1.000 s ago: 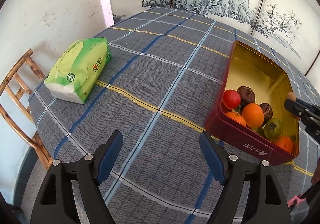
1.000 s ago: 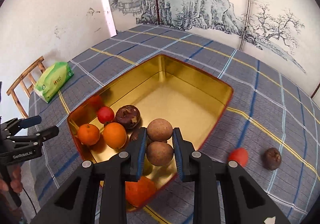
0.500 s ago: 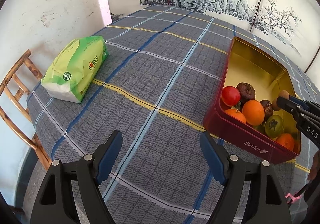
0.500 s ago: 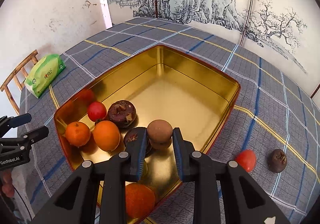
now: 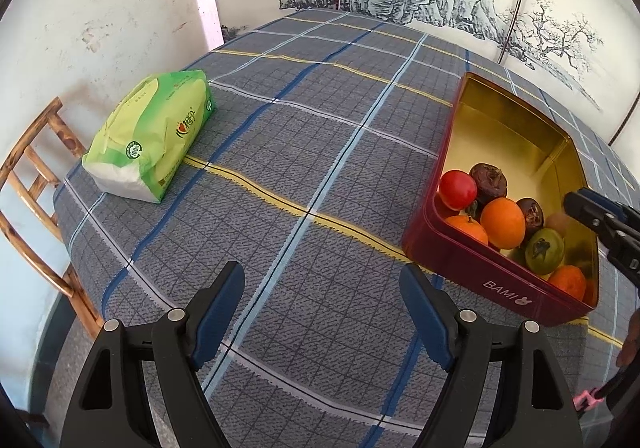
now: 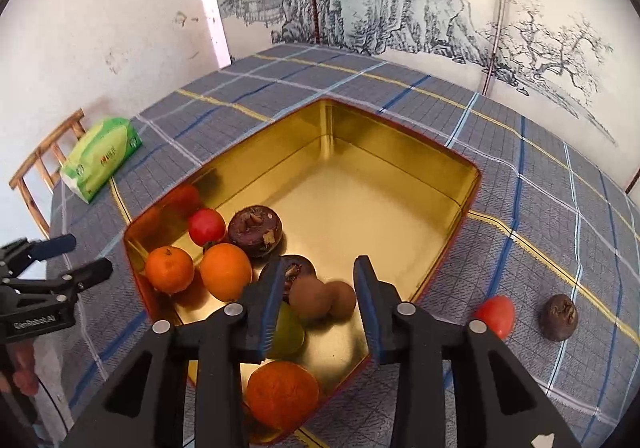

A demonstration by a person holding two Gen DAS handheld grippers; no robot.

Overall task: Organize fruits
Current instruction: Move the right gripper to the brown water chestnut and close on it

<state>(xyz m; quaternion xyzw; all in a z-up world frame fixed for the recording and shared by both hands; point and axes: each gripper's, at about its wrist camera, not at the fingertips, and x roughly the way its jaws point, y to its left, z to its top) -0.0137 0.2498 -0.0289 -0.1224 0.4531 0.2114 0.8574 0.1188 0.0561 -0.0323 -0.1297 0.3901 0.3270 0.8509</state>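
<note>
My right gripper (image 6: 318,294) has just been opening over the tin (image 6: 400,151); two brown fruits (image 6: 322,298) lie loose between its jaws, oranges (image 6: 226,270) crowding beside. My left gripper (image 5: 322,308) hovers wide open, empty, over the counter (image 5: 280,167). A tomato (image 6: 496,314) waits outside.

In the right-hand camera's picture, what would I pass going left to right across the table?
Wooden chair → green tissue pack → gold tin → red fruit on the cloth → dark fruit on the cloth.
</note>
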